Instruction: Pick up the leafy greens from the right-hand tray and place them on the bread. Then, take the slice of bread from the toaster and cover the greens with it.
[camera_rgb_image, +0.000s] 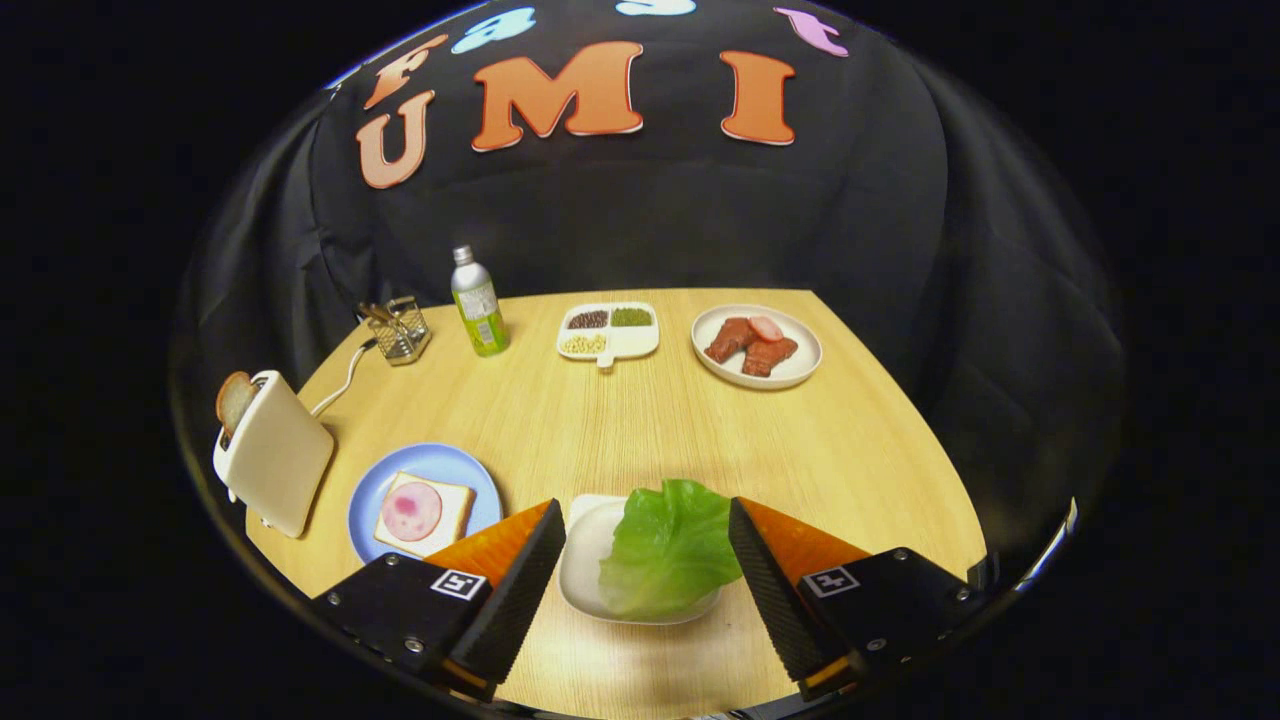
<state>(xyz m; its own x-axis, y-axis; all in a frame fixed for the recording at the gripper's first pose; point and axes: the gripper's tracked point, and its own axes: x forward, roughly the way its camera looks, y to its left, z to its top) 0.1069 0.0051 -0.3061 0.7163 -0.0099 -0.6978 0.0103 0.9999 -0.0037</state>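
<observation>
Gripper (647, 530) agape around greens (668, 550), toaster (272, 465) aside.

Greens (668, 545): on tray (583, 560), between the spread fingers (520, 585)
Bread (425, 513): on plate (375, 500), left of tray
Toaster (272, 462): further left (slice (234, 400) inside)

Bread slice (234, 400) half sunk in toaster (275, 450); white tray (585, 550) partly under leafy greens (668, 550).

The camera rides above the claw (647, 520), looking forward and down across the table (640, 420).
</observation>
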